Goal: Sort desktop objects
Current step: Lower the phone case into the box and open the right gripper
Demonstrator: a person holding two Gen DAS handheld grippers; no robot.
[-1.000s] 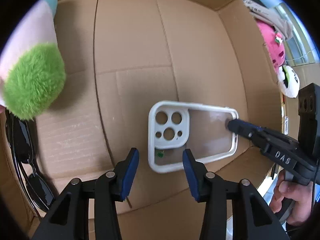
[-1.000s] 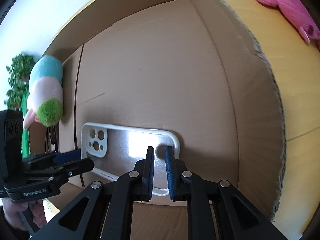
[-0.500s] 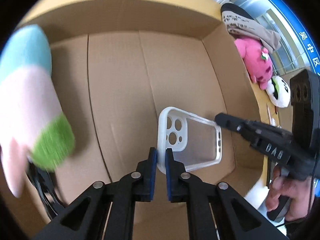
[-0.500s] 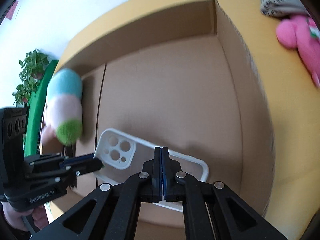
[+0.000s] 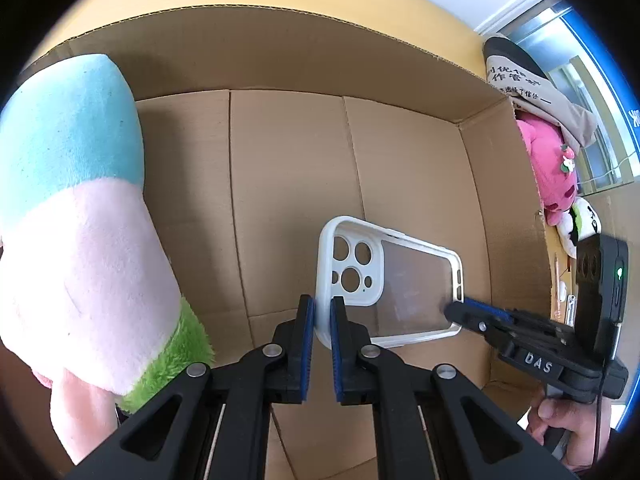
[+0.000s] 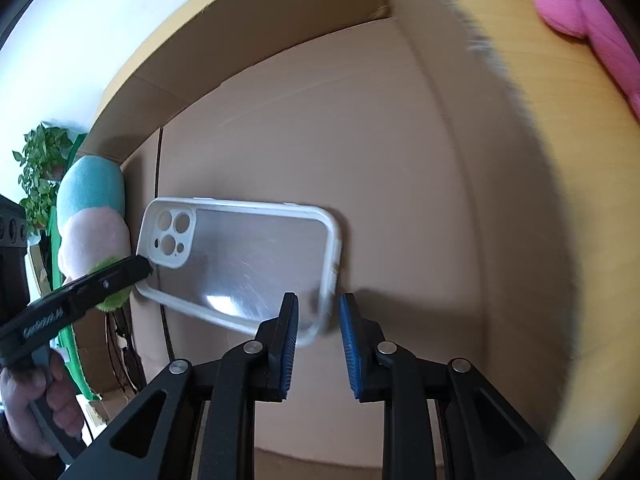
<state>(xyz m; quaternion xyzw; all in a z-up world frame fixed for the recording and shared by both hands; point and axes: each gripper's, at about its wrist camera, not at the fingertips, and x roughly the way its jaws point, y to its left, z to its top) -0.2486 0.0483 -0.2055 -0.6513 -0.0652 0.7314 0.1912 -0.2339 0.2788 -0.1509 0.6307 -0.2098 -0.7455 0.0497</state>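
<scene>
Half a second back the right gripper [image 6: 318,344] pinched the phone case [image 6: 244,260]; now its jaws stand apart around the case's end. Left gripper [image 5: 322,326] clamps the camera-end rim, case tilted above the cardboard box [image 5: 288,160] floor. Only the right view shows a potted plant [image 6: 38,176] beyond the plush toy [image 5: 80,220].

An office-like room is suggested by a yellow desktop [image 6: 532,80], a window [image 5: 576,64], a potted plant [image 6: 38,172] and a cardboard box [image 5: 280,52].
</scene>
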